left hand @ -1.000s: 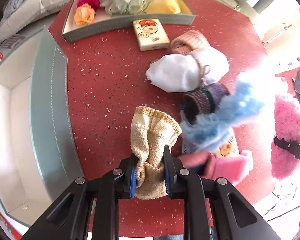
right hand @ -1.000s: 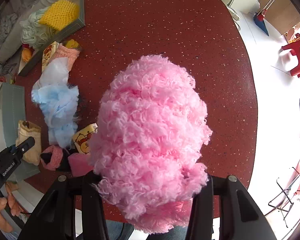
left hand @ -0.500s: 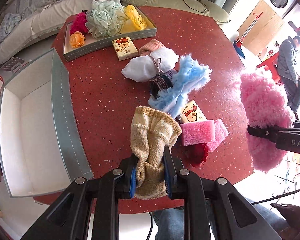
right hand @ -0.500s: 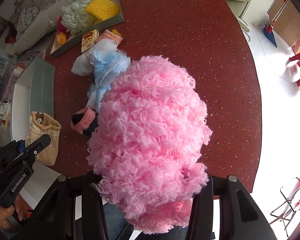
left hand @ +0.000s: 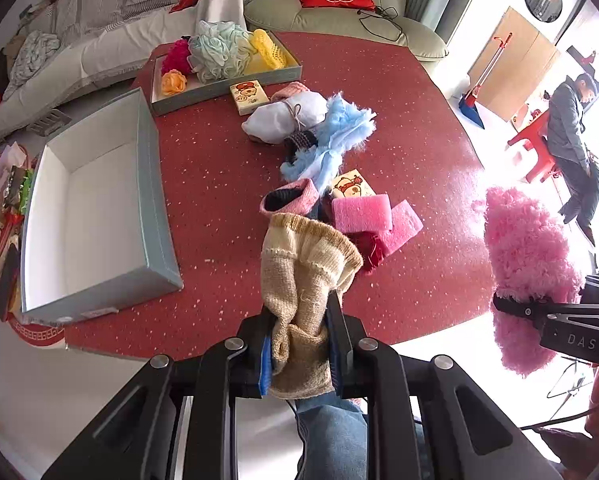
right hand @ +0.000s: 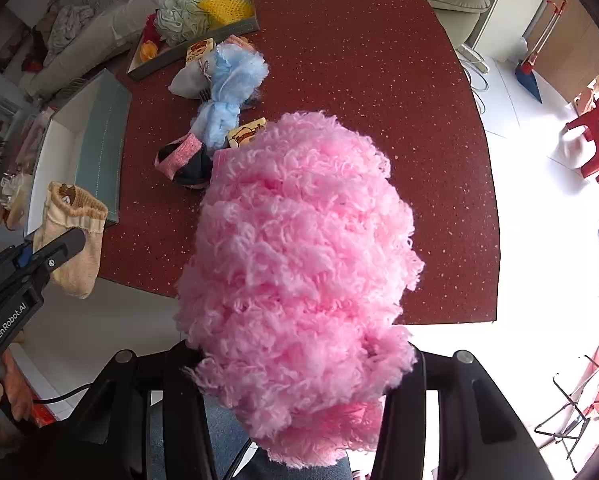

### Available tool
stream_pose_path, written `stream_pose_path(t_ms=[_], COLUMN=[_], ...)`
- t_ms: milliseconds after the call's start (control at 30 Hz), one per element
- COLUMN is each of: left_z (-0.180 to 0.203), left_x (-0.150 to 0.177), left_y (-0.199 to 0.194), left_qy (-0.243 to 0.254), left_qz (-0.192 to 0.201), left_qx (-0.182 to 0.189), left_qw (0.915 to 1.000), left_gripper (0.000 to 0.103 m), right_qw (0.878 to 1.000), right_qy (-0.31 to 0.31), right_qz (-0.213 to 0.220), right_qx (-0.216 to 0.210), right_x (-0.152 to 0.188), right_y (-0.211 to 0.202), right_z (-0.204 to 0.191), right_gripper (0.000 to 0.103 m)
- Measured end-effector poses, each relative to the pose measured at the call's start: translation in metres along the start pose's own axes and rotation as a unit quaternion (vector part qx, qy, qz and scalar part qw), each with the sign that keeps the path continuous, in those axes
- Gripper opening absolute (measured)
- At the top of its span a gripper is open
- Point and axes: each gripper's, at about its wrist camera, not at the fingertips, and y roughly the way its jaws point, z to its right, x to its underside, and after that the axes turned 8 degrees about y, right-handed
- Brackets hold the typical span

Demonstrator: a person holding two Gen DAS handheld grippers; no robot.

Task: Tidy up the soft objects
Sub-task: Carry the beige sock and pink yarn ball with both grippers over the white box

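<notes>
Both of my loads are soft: left gripper [left hand: 299, 344] pinches the beige sock [left hand: 303, 276] between its fingers, right gripper [right hand: 299, 400] clamps the pink fluffy bundle [right hand: 299, 264], which could snag or slip beyond the empty box [left hand: 99, 200]

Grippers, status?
Left gripper shut on beige sock. Right gripper shut on pink fluffy ball. Grey box open, path unobstructed.

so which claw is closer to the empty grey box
Left. The left claw, gripping a beige sock, hangs off the table edge by the grey box; the right claw, holding pink fluff, is across the table.
</notes>
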Motion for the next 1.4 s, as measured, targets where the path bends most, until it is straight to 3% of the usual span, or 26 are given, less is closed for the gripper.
stream_pose_path(t_ms=[267, 467, 633, 767, 967, 1400], left_z=[-0.030, -0.072, -0.139, -0.187, -0.230, -0.269], left_x=[0.023, 0.014, 0.006, -0.006, -0.014, -0.025], left_y=[-0.034, -0.046, -0.052, -0.048, -0.038, 0.007], left_qy=[-0.037, -0.031, -0.053, -0.065, -0.088, -0.146], left_qz=[0.013, 0.038, 0.049, 0.056, 0.058, 0.023], left_qx=[-0.014, -0.025, -0.040, -0.052, -0.048, -0.039], left_qw=[0.9991, 0.9985, 0.9966, 0.9950, 0.9933, 0.9882], left_gripper=[0.023, 0.023, 0.023, 0.023, 0.023, 0.023], right_qw=[1.000, 0.999, 0.997, 0.995, 0.996, 0.992], right_qy=[-0.027, -0.034, -0.064, -0.086, -0.073, -0.124], right_qz=[0.004, 0.030, 0.034, 0.041, 0.041, 0.011], right_qx=[-0.007, -0.013, -0.025, -0.029, -0.025, -0.022], right_x=[0.022, -0.004, -0.034, -0.053, -0.083, -0.115], right_y=[-0.005, -0.004, 0.009, 0.019, 0.031, 0.053], right_z=[-0.027, -0.077, -0.149, -0.198, -0.233, -0.300], right_gripper=[0.050, 0.050, 0.050, 0.050, 0.050, 0.050])
